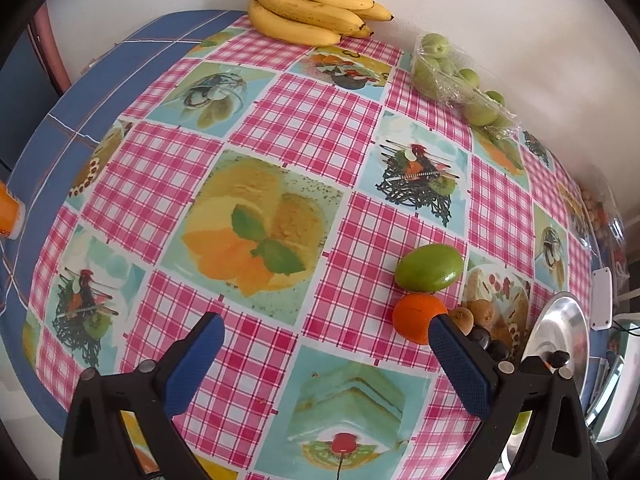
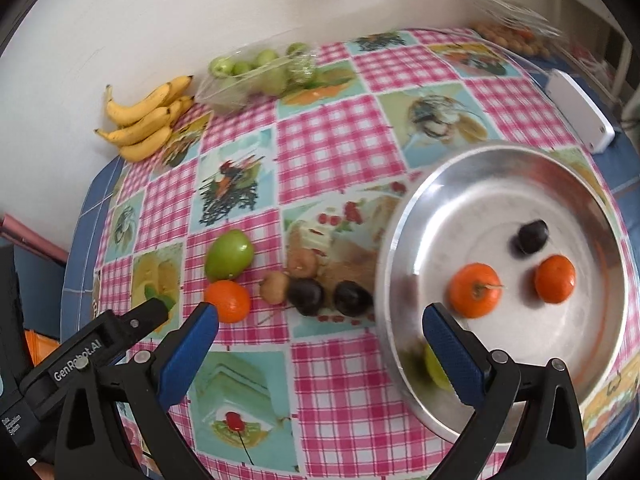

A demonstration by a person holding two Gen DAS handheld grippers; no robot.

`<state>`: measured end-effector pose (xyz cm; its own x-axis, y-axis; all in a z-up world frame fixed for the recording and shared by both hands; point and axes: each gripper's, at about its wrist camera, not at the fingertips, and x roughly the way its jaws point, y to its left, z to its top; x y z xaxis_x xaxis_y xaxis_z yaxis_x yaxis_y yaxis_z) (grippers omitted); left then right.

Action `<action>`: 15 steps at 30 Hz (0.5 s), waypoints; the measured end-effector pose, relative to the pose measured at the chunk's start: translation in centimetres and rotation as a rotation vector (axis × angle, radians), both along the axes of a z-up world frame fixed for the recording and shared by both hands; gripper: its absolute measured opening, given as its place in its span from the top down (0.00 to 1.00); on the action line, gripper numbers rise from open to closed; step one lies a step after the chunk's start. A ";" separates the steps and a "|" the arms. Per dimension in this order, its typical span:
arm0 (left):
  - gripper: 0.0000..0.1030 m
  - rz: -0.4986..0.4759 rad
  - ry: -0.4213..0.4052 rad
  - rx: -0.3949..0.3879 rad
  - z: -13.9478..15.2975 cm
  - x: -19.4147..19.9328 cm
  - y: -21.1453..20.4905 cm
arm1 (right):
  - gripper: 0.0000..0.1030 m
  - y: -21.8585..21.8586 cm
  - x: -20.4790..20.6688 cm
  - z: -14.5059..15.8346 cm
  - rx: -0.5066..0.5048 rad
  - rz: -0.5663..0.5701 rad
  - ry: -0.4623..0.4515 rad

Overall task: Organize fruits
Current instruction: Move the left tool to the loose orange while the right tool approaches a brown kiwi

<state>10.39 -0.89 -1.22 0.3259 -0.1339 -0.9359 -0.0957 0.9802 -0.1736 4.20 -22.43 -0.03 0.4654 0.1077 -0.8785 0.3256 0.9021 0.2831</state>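
Both my left tongs [image 1: 326, 332] and right tongs [image 2: 320, 322] gape wide, empty; two oranges [image 2: 475, 290] lie in the round steel bowl [image 2: 404, 240].

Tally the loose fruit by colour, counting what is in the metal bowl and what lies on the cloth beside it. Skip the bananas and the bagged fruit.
Orange: 3, namely two in the metal bowl at and, one on the cloth
Dark purple: 3, at
Green: 1
Brown: 2, at
Yellow-green, half hidden in the bowl: 1
Total: 10
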 end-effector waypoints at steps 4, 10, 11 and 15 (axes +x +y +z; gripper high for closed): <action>0.00 0.004 -0.016 -0.018 0.0 0.2 -0.1 | 0.01 0.5 0.6 -0.3 0.039 0.042 -0.002; 0.00 0.011 -0.051 -0.035 0.0 0.8 -0.2 | 0.01 0.1 1.2 -0.7 0.026 0.025 -0.010; 0.00 0.008 -0.054 -0.040 -0.1 0.9 -0.3 | 0.01 0.0 1.3 -0.7 0.020 0.024 -0.014; 0.00 -0.002 -0.062 -0.062 -0.2 1.2 -0.7 | 0.01 0.0 1.6 -0.8 -0.001 0.039 -0.016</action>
